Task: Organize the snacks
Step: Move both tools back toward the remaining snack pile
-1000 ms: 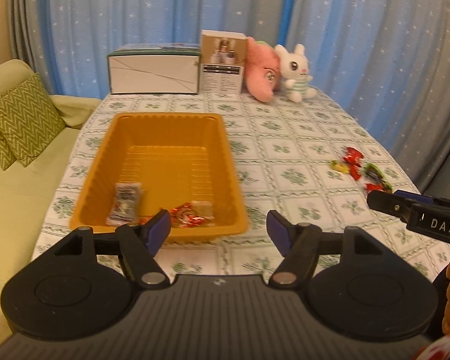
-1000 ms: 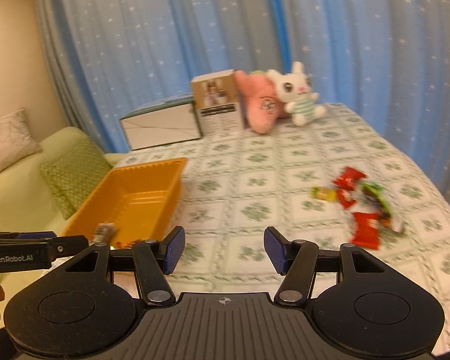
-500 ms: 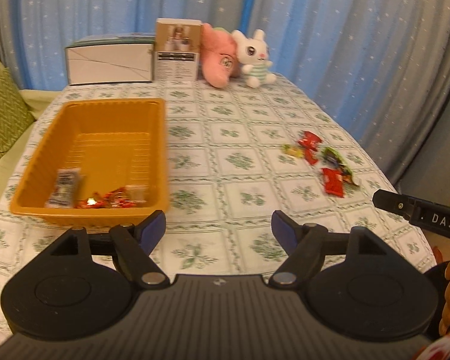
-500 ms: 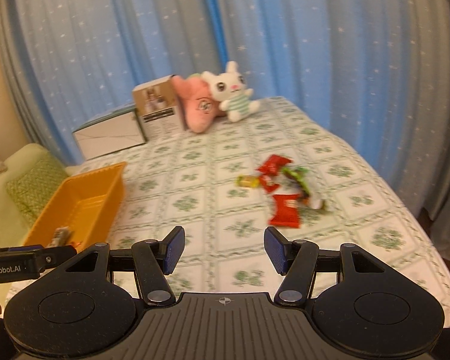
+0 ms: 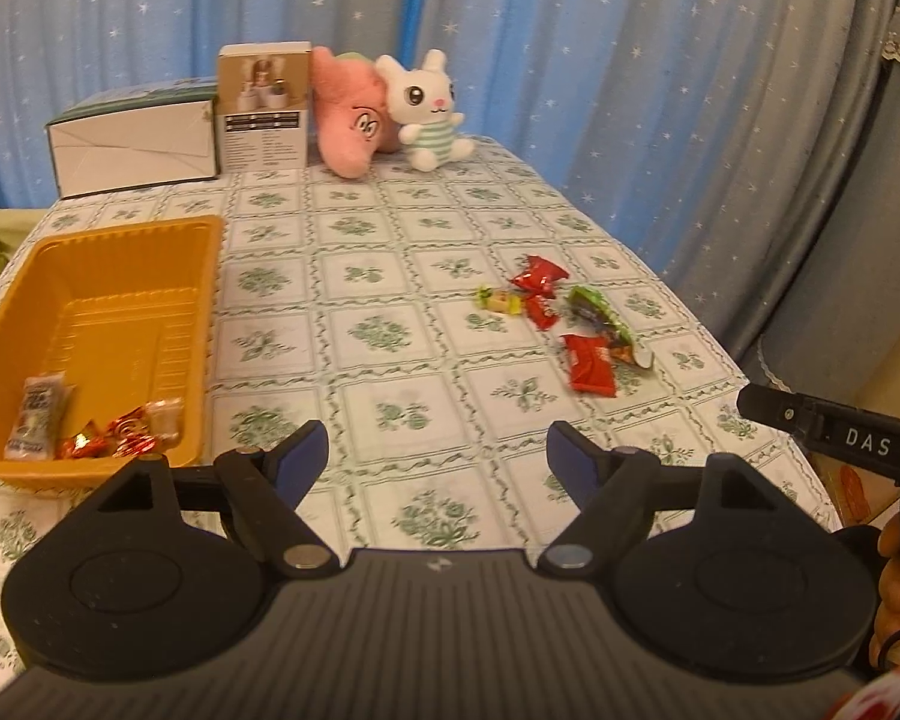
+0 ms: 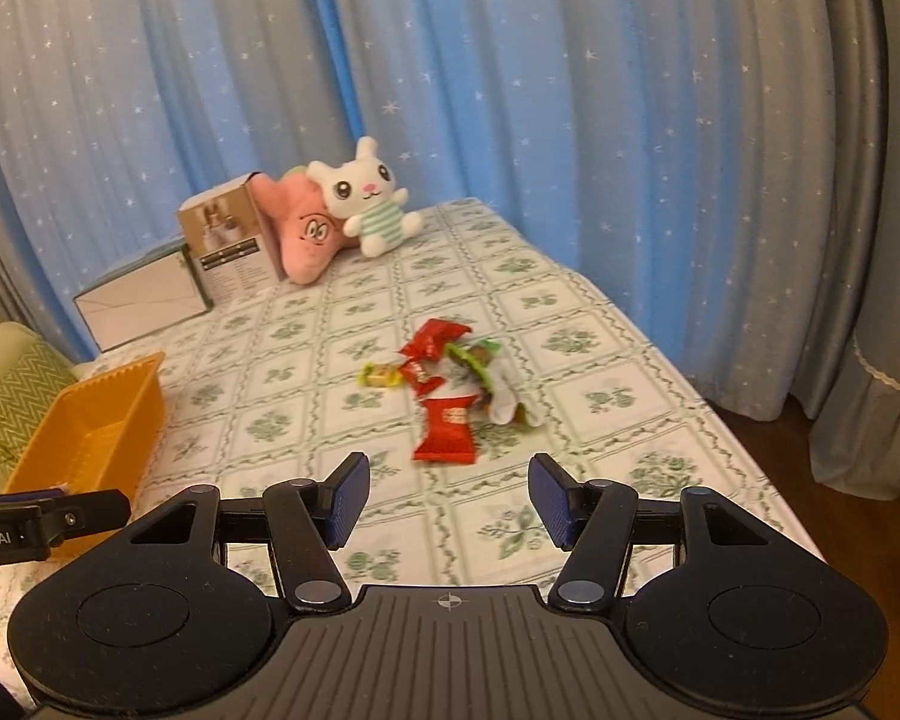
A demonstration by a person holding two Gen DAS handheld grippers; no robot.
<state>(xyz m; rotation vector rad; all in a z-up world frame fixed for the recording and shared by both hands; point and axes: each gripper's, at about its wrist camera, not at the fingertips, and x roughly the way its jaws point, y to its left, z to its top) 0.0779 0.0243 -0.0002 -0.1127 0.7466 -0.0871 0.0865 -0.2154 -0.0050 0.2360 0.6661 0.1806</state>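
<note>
The red packet [image 6: 447, 427] nearest us looks light, crinkly and slippery, so we would pinch it across its flat middle. It lies on the table [image 6: 600, 324] in the snack pile [image 6: 450, 372], well apart from the tray [image 5: 108, 324]; our right gripper [image 6: 447, 498] and left gripper [image 5: 438, 459] both gape, holding nothing.

Orange tray [image 5: 207, 276]; red wrappers [image 6: 447, 429]; green-checked tablecloth [image 5: 390, 276].

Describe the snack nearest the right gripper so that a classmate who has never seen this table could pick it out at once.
Start at the orange tray on the patterned tablecloth, then look right to the loose cluster of wrappers. The red packet lies at the cluster's near edge, closest to the open right gripper. It is the largest and flattest red one, a plain rectangle.
</note>
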